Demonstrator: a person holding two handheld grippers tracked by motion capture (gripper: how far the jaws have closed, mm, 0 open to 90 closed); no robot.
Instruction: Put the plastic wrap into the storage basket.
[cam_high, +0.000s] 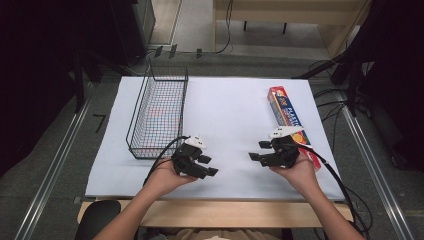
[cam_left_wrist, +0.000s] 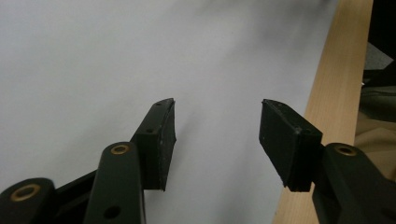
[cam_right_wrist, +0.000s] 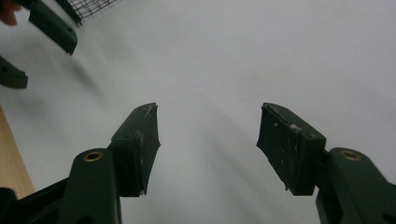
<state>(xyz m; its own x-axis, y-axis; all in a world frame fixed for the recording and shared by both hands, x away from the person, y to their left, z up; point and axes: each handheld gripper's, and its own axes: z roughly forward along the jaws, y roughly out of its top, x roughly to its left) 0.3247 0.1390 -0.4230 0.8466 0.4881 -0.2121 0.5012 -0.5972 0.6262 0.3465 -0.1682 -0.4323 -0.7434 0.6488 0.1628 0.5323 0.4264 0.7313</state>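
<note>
My left gripper (cam_high: 210, 166) rests low over the white sheet (cam_high: 230, 110) near its front edge, just right of the wire basket's near corner, held in a hand. In the left gripper view its jaws (cam_left_wrist: 217, 105) stand apart with only bare white sheet between them. My right gripper (cam_high: 256, 150) sits to the right, pointing left toward the other one, beside the lower end of a long red and blue plastic wrap box (cam_high: 285, 112). Its jaws (cam_right_wrist: 208, 109) are also spread with nothing in the gap. The left gripper's fingers (cam_right_wrist: 51, 32) show far off in the right gripper view.
A black wire basket (cam_high: 150, 150) stands empty on the left part of the sheet, and a corner of the basket (cam_right_wrist: 91, 5) shows beyond the right gripper. The wooden table edge (cam_high: 210, 212) runs along the front; metal rails flank the table.
</note>
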